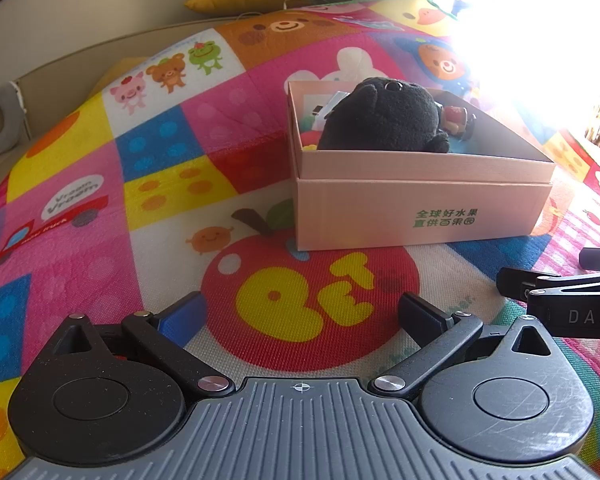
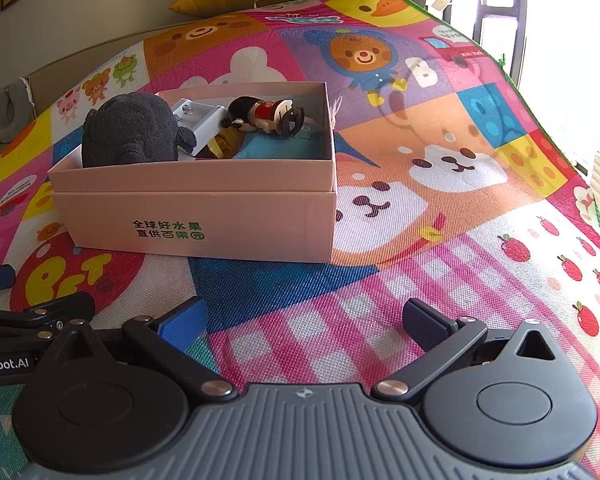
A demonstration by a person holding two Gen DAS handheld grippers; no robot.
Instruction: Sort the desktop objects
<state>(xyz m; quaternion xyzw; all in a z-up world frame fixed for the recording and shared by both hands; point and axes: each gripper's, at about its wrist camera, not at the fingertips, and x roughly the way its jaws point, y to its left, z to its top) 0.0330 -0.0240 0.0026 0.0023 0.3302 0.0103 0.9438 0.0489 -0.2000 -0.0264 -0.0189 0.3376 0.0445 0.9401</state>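
**Both grippers empty, box ahead**

The left gripper (image 1: 300, 312) and right gripper (image 2: 304, 316) are held with jaws spread wide, nothing between them. The pink box (image 2: 196, 220) is seen ahead on the play mat (image 2: 420, 240), forward-right of the left gripper and forward-left of the right one. A black plush (image 2: 130, 130), a figurine (image 2: 266, 114) and what may be a blue packet (image 2: 284, 146) are already lying inside. No loose item is seen on the mat.

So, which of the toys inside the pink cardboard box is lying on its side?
The small figurine with the red body. It lies flat across the blue packet, while the black plush toy sits upright at the box's other end.
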